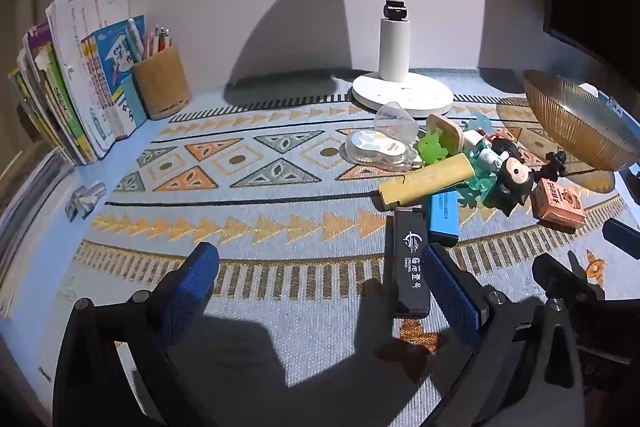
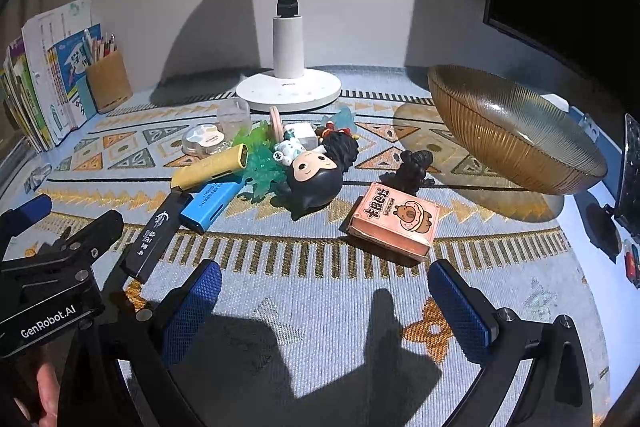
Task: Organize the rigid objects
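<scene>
Blue-padded left gripper (image 1: 320, 291), jaws spread wide, has its right pad beside a black rectangular case with white lettering (image 1: 408, 263) lying on the patterned blue woven mat (image 1: 256, 223) covering the tabletop. Right gripper (image 2: 324, 307), jaws likewise released, faces a pink cardboard box (image 2: 394, 223). Bare mat spans toward the left edge. Only the right view shows the ribbed amber glass bowl (image 2: 516, 135) whole.
</scene>
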Tool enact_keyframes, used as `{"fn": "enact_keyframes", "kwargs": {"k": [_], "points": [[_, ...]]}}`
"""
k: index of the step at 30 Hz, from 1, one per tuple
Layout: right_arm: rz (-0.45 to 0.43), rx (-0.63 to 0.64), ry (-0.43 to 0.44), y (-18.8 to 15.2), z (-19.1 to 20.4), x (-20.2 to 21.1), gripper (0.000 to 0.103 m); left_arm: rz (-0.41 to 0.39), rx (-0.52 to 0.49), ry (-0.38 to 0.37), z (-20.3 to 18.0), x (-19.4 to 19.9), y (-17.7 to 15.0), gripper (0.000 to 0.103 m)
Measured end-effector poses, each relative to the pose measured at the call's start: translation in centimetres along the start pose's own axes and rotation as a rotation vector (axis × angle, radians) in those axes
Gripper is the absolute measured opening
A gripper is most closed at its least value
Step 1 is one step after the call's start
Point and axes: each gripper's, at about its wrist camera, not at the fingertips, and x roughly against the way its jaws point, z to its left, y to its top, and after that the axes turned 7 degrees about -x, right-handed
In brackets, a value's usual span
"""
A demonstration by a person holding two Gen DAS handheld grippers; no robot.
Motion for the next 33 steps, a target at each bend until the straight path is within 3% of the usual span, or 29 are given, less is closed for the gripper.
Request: {"fn": "enact_keyframes", "kwargs": {"k": [33], "points": [[0.035,-0.02,0.007,-0.09,-0.28,-0.66,0.103,-0.003,0.0,-0.004,-0.21,-0.17,-0.09,0.101]]}}
